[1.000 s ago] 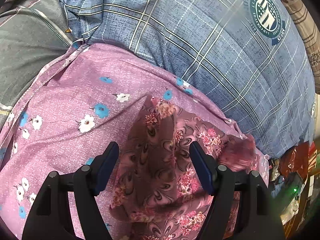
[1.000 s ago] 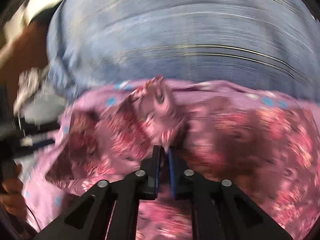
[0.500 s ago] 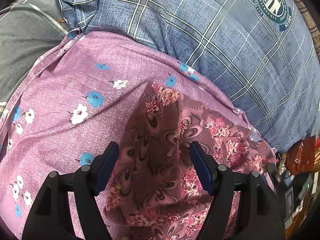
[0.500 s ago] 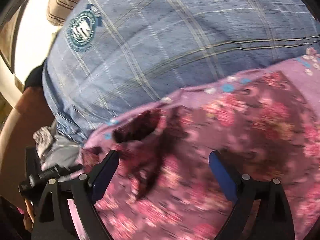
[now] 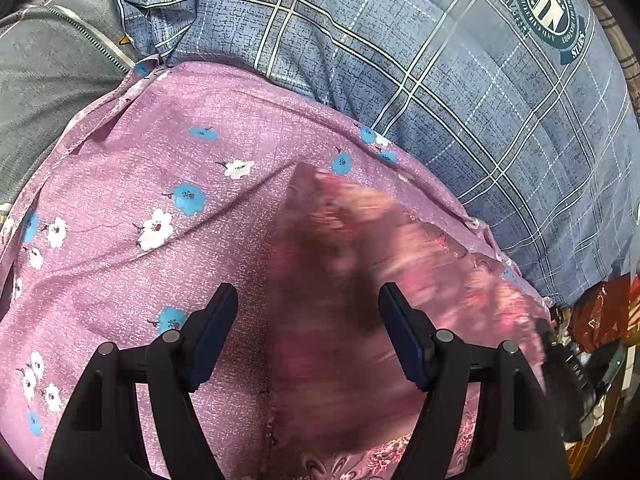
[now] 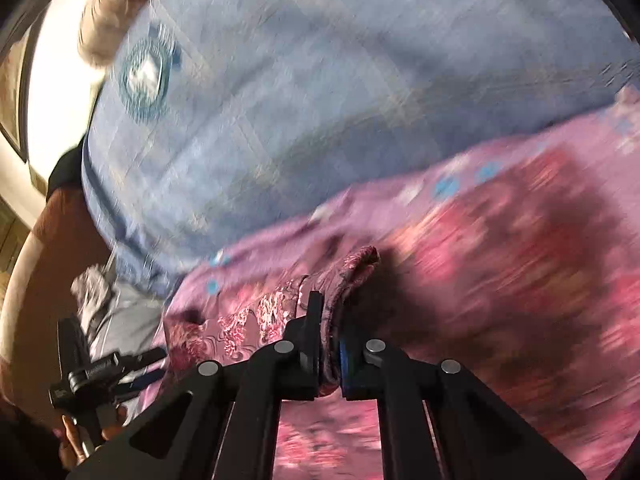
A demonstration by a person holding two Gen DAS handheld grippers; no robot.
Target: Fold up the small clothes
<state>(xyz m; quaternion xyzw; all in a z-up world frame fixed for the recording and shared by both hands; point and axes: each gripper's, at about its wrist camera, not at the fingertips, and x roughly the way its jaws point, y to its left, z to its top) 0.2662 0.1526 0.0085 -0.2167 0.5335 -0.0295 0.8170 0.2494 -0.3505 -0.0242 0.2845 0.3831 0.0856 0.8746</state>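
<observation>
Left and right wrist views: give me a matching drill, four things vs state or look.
1 left gripper
2 right gripper
3 maroon cloth
4 bedcover

a blue plaid, round emblem
b jaws apart, gripping nothing
c pinched at a bunched edge
d shut on fabric

Pairs: 1-b, 2-d, 3-c, 4-a

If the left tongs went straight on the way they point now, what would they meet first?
Most likely the maroon floral cloth lying between the open left tongs, on the purple flowered fabric. Blur makes the depth uncertain.
</observation>
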